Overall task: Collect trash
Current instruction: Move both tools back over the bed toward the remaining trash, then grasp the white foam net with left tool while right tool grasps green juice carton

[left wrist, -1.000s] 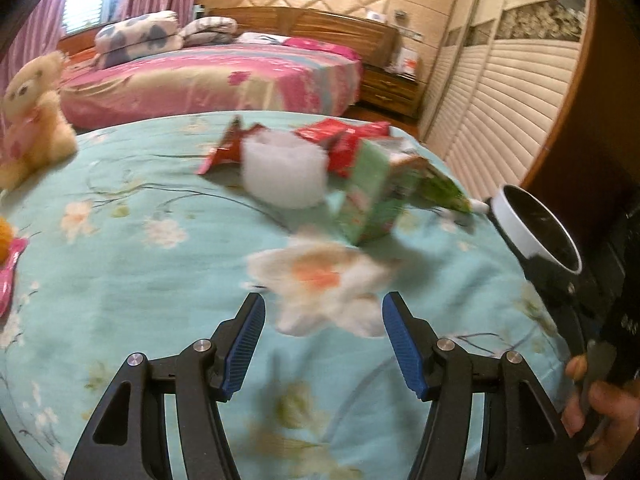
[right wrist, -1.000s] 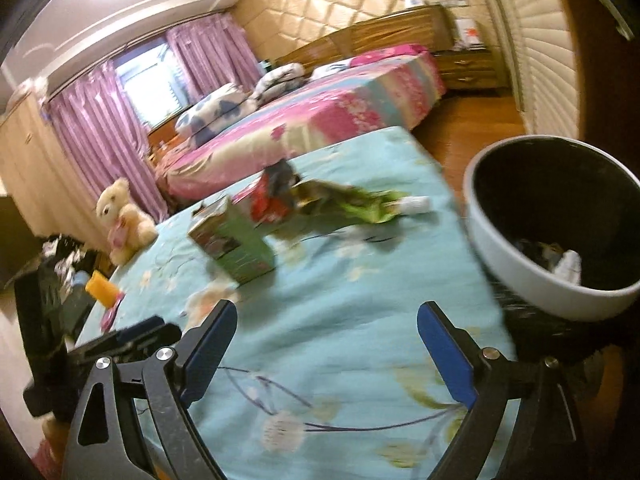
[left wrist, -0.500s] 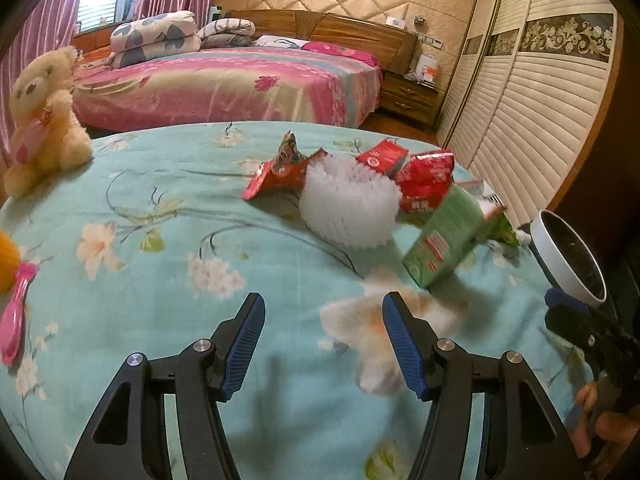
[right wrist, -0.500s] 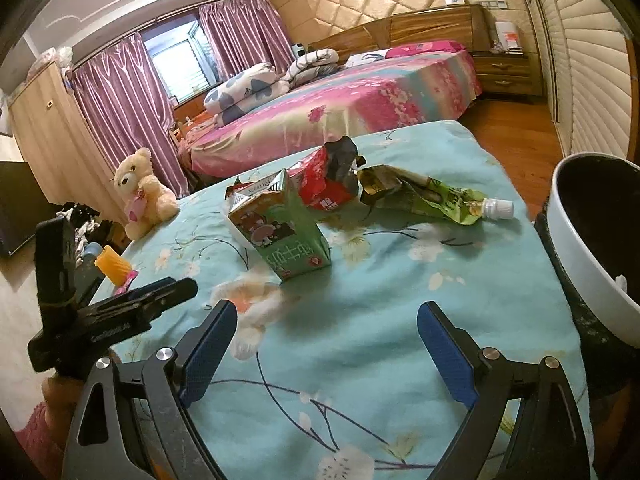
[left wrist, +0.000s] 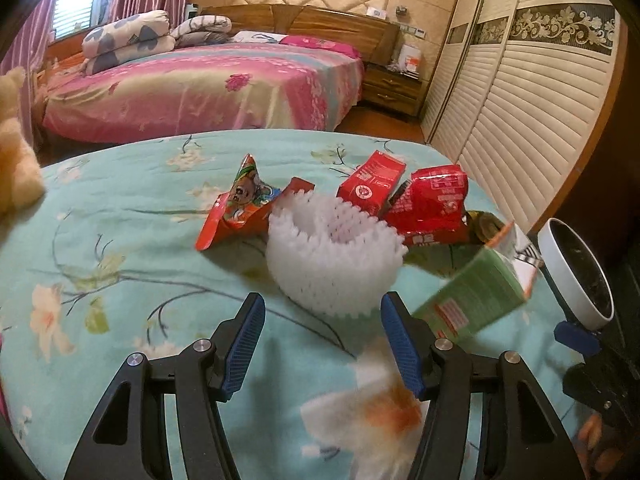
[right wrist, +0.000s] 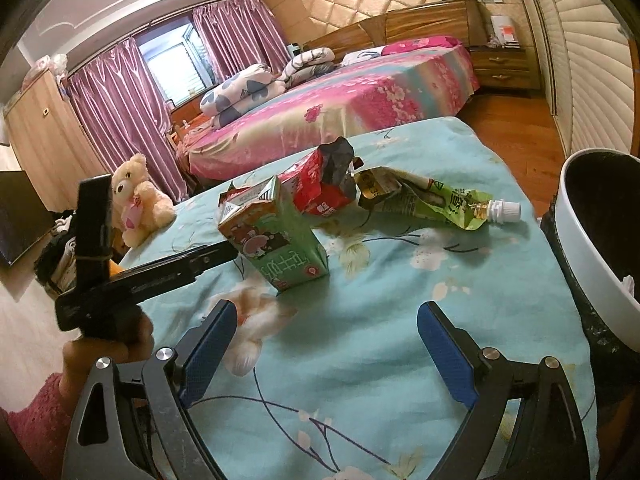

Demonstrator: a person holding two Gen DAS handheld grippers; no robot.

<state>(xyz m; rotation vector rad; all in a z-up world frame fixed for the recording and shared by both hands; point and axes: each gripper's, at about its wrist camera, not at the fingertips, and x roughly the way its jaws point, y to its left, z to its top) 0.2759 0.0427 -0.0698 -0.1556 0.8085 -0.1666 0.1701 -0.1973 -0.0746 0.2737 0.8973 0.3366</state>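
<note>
Fingers [left wrist: 244, 332] of the left gripper [left wrist: 322, 340] are being narrowed, nothing yet pressed, around the white foam net [left wrist: 334, 256] on the teal bedspread [left wrist: 120, 264] (right gripper [right wrist: 326, 354] held wide, empty); a further advance, then closing, is called for.

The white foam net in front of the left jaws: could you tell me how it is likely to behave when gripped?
The foam net looks like open mesh, so it will probably squash between the closing jaws rather than resist. It seems very light for its bulk, so a nudge may slide it across the bedspread. Its ragged rim should give grip, not slip.
</note>
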